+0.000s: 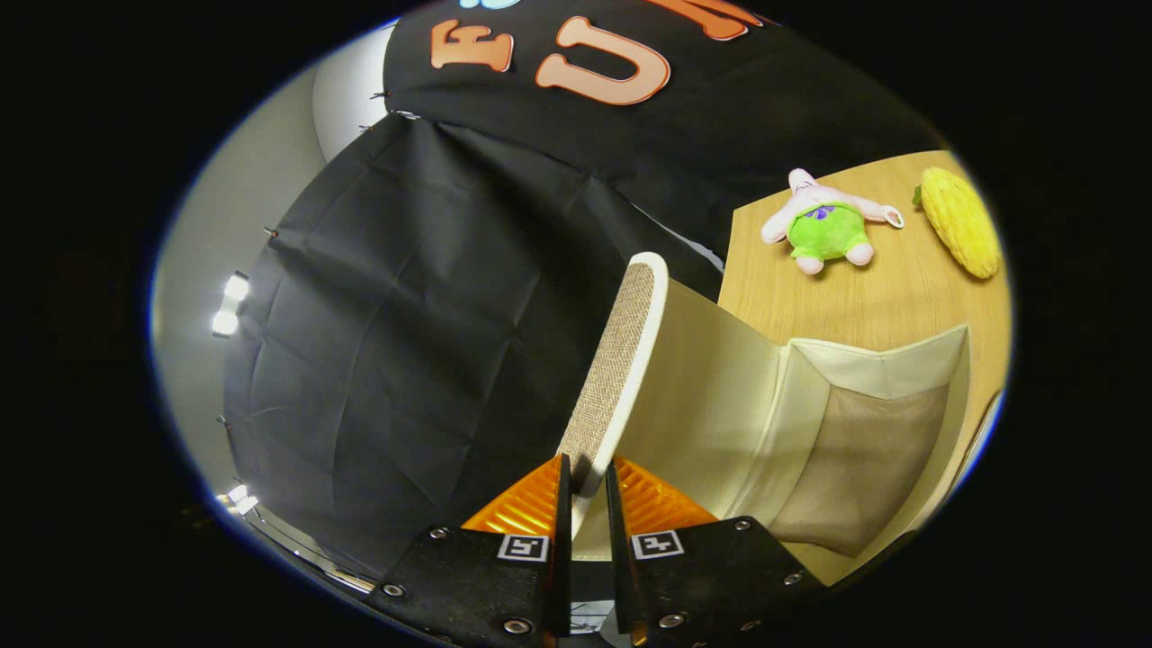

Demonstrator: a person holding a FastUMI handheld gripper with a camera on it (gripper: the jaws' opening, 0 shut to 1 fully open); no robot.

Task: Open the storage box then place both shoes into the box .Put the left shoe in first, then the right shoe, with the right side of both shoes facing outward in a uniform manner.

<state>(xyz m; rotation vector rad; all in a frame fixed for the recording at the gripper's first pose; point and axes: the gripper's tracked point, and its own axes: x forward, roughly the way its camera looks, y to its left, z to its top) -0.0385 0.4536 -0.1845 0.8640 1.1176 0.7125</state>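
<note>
So we've got the fingers [587, 490] clamped on the edge of the storage box's lid [616, 360], holding it swung up on end so the storage box [886, 369] sits open for the shoes. Whole gripper looks rolled sideways. Beyond, toward the tabletop's [900, 301] far edge, lie a plush toy [823, 229] and a corn toy [961, 220].

The gripper [587, 490] clamps the lower edge of the storage box lid [616, 360], one finger on each face. The lid stands raised on edge beside the open storage box [864, 423], whose interior is exposed. Beyond the box, a plush toy [823, 225] and a yellow corn toy [961, 220] lie on the wooden table [855, 301].
</note>
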